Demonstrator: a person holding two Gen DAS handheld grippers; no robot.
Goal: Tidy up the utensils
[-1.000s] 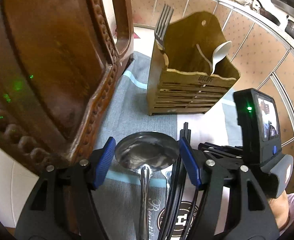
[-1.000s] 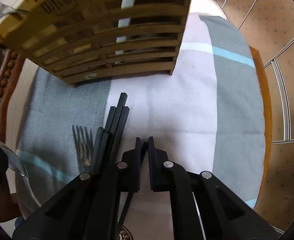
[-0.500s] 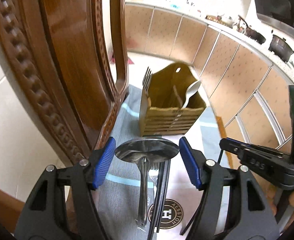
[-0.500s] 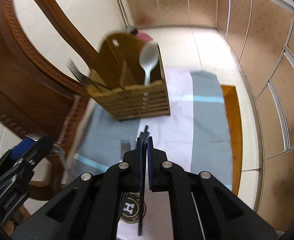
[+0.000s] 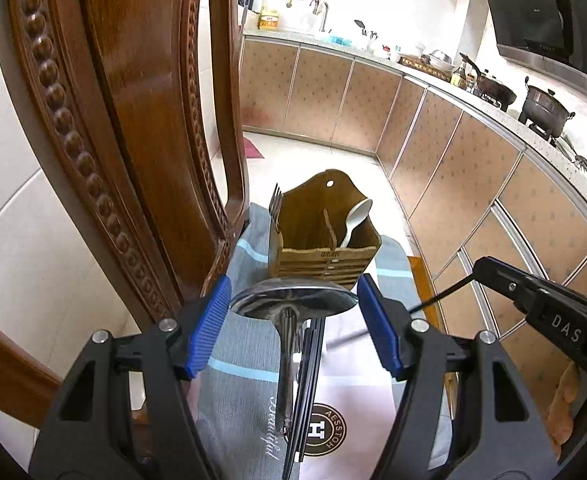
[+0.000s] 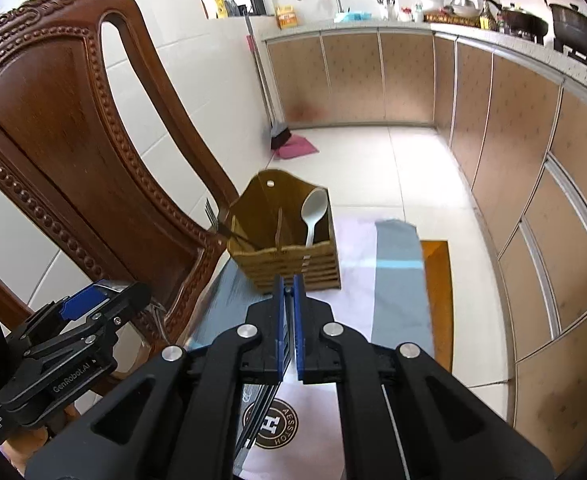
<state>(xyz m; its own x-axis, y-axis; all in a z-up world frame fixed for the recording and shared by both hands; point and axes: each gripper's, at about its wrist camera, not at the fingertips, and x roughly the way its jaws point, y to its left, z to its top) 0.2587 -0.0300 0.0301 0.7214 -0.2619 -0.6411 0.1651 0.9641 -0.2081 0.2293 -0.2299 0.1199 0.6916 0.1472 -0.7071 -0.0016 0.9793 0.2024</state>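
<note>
Sitting btwn open left fingers [image 5: 209,328] – ladle [image 5: 293,302]

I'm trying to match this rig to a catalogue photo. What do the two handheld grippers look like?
Both are matte black plastic linkages with silver pivot pins and ribbed blue pads on the fingers. The left gripper carries white "GenRobot.AI" lettering on its body, readable in the right wrist view. The right gripper shows white "DAS" lettering, seen from the left wrist view. No cables or sleeves are visible.
</note>
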